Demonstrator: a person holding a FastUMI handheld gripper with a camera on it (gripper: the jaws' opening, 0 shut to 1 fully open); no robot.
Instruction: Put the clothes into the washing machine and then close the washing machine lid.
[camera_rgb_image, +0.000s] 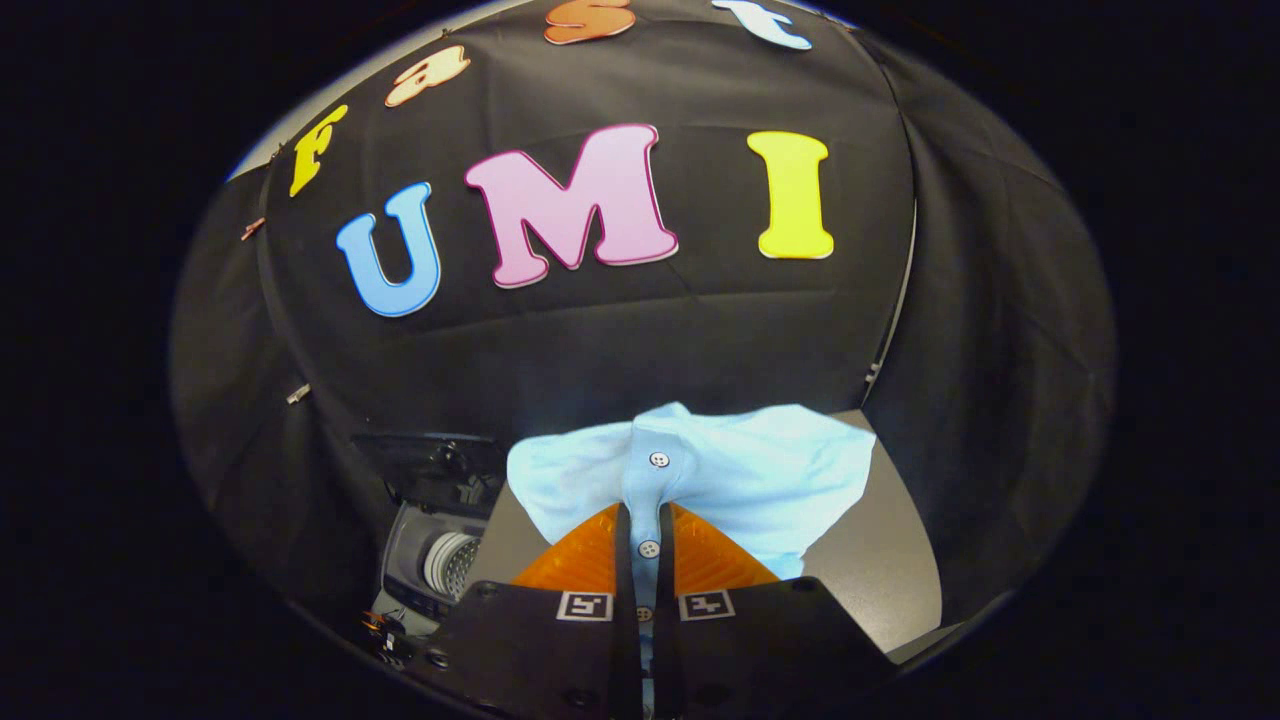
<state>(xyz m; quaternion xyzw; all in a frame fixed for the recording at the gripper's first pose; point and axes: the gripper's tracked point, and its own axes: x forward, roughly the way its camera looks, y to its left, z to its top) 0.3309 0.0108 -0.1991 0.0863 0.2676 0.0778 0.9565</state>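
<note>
A light blue shirt (740, 470) with white buttons hangs from my gripper (647, 535), whose two fingers are shut on the button placket between them. The cloth spreads out beyond the fingertips and is lifted above the grey table (880, 570). To the left of the fingers and lower down stands the small washing machine (435, 560), with its dark lid (430, 465) raised and its metal drum (450, 565) showing inside the opening.
The grey table runs to the right of the fingers up to the black cloth wall (980, 400). The washing machine stands against the wall at the table's left side.
</note>
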